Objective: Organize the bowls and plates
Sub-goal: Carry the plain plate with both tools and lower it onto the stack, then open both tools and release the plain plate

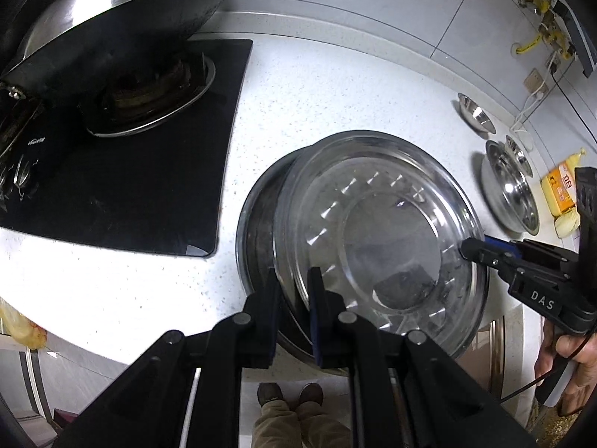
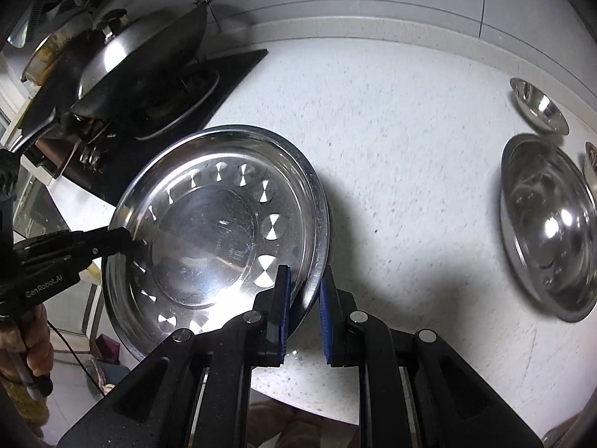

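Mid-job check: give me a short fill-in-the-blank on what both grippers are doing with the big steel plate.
1. The left gripper and right gripper both grip the ____ of the round stainless-steel plate.
2. The plate's inner wall carries a ring of shiny ____-shaped marks.
3. The black gas hob carries a lidded ____.

Missing words: rim; bow-tie; wok

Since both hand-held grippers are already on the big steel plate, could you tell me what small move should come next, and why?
Probably carry it level toward the steel bowls on the right, then lower it. The left hand-held gripper and right hand-held gripper each pinch opposite edges of the plate, and its shadow on the countertop suggests it is lifted. Keeping both grips level should stop it tipping.
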Demonstrator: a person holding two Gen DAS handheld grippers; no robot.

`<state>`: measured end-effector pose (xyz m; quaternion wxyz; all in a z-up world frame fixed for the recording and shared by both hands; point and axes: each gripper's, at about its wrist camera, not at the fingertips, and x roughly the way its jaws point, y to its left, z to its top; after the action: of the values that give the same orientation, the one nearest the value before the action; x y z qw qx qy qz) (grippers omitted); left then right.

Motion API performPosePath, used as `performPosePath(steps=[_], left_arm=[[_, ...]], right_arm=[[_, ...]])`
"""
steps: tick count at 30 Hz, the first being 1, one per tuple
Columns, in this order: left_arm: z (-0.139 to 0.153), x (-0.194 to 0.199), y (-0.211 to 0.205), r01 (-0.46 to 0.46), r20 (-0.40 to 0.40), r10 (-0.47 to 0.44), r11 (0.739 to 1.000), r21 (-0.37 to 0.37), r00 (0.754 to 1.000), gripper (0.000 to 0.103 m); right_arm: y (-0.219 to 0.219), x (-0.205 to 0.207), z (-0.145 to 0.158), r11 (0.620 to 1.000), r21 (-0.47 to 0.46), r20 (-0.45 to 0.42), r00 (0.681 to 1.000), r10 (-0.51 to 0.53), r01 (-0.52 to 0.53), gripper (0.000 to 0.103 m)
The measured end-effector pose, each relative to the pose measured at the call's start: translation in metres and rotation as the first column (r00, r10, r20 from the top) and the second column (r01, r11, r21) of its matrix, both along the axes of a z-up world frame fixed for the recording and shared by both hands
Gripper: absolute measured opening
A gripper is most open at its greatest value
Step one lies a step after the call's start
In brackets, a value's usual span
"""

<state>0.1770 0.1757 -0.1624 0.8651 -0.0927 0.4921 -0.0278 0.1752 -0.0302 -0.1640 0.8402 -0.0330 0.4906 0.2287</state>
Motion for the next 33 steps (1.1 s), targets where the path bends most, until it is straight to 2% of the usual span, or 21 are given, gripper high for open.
performPosePath(steps=[13, 17, 19, 22, 28, 29, 30, 33], left_arm=[[-0.012, 0.016, -0.001, 0.056, -0.016, -0.055, 0.997, 0.049, 0.998, 0.014], [-0.008, 0.014, -0.001, 0.06, 0.019, -0.062, 0.992, 0.109, 0.998, 0.016], [-0.007, 0.015, 0.0, 0.077, 0.012, -0.078, 0.993, 0.085, 0.997, 0.016], [-0.005, 0.015, 0.003, 0.066, 0.02, -0.069, 0.992, 0.105, 0.997, 0.016], [0.014, 0.011, 0.02, 0.019, 0.077, -0.024, 0.998, 0.063, 0.997, 0.016], [0.019, 0.01, 0.023, 0.009, 0.095, -0.013, 0.999, 0.044, 0.995, 0.022], [0.023, 0.009, 0.023, -0.001, 0.104, -0.002, 1.0, 0.03, 0.995, 0.031], [0.032, 0.01, 0.021, 0.006, 0.12, -0.004, 1.0, -0.015, 0.993, 0.032]], right_arm=[[0.01, 0.002, -0.008, 0.999, -0.04, -0.026, 0.999, -0.037, 0.036, 0.013], [0.01, 0.002, -0.009, 0.998, -0.049, -0.034, 0.998, -0.046, 0.045, 0.014], [0.011, 0.001, -0.009, 0.996, -0.075, -0.026, 0.998, -0.052, 0.05, 0.017], [0.008, 0.002, -0.007, 0.995, -0.071, -0.024, 0.998, -0.066, 0.064, 0.017], [0.004, -0.004, 0.009, 0.995, -0.06, 0.012, 0.997, -0.082, 0.083, 0.017], [0.001, -0.006, 0.013, 0.995, -0.048, 0.02, 0.996, -0.088, 0.089, 0.018], [-0.003, -0.009, 0.018, 0.995, -0.041, 0.033, 0.995, -0.094, 0.095, 0.02], [-0.017, -0.018, 0.033, 0.993, -0.042, 0.087, 0.991, -0.106, 0.11, 0.034]])
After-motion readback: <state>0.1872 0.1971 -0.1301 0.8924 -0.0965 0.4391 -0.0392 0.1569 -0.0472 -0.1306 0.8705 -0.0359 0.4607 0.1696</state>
